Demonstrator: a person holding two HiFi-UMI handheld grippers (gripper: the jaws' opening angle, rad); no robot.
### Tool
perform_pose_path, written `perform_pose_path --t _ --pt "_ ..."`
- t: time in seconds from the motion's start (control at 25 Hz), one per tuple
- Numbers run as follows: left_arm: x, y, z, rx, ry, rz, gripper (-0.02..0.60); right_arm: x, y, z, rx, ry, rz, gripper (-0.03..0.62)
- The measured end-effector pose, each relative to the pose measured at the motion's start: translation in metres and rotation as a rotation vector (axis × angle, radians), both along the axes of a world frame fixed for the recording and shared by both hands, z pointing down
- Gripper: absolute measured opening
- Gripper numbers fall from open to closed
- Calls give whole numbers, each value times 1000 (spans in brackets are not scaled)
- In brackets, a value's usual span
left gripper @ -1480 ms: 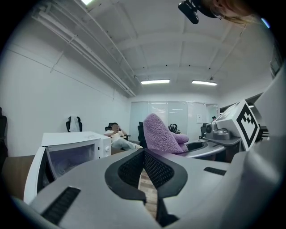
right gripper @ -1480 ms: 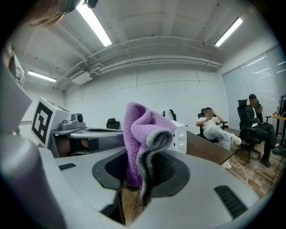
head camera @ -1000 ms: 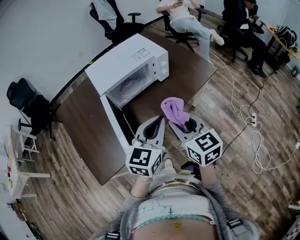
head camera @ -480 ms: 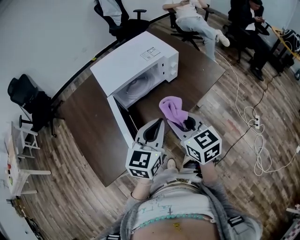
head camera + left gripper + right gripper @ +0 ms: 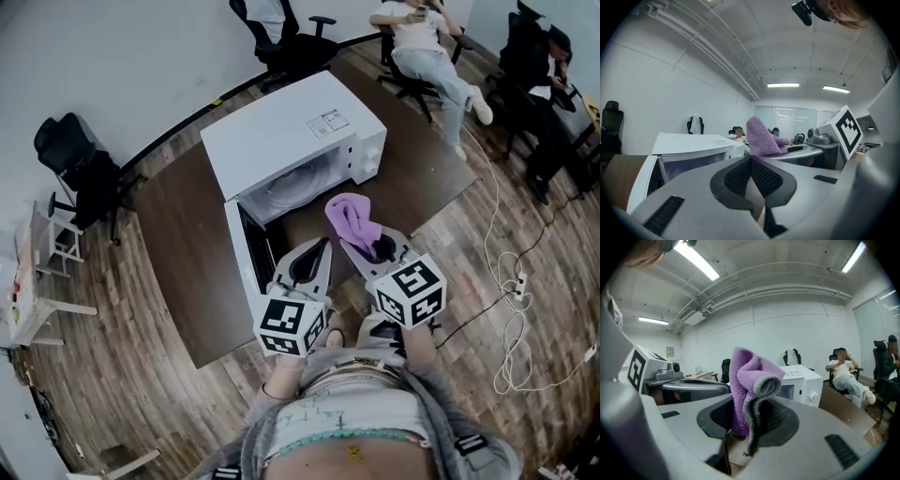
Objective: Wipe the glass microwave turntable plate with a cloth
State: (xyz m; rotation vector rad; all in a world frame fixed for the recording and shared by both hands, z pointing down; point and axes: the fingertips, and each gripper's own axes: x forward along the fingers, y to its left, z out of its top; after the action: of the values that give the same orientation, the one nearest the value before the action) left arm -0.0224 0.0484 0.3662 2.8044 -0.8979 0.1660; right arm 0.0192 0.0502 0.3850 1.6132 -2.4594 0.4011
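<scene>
A white microwave (image 5: 295, 131) stands on the brown table (image 5: 183, 239) with its door (image 5: 246, 267) swung open. The glass turntable plate (image 5: 286, 192) lies inside the cavity, only partly visible. My left gripper (image 5: 323, 244) hovers just in front of the open door, jaws shut and empty. My right gripper (image 5: 354, 236) is beside it, shut on a purple cloth (image 5: 352, 220) that sticks up from the jaws. In the right gripper view the purple cloth (image 5: 750, 390) fills the middle, with the microwave (image 5: 801, 380) behind. The left gripper view shows the microwave (image 5: 689, 150) at left and the cloth (image 5: 761, 137) at right.
Black office chairs stand at the left (image 5: 80, 169) and behind the table (image 5: 291, 42). Two seated people (image 5: 427, 47) are at the back right. Cables and a power strip (image 5: 511, 291) lie on the wooden floor at the right.
The microwave and table have shifted right and nearer in the head view as I move toward them. Both grippers keep their pose, the cloth still held in the right one.
</scene>
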Motion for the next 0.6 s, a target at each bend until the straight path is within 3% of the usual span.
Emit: perform_pose_path --t 0.6 --pt "53 -48 -1 -3 7 -234 11 61 -55 -1 -12 16 -224 124"
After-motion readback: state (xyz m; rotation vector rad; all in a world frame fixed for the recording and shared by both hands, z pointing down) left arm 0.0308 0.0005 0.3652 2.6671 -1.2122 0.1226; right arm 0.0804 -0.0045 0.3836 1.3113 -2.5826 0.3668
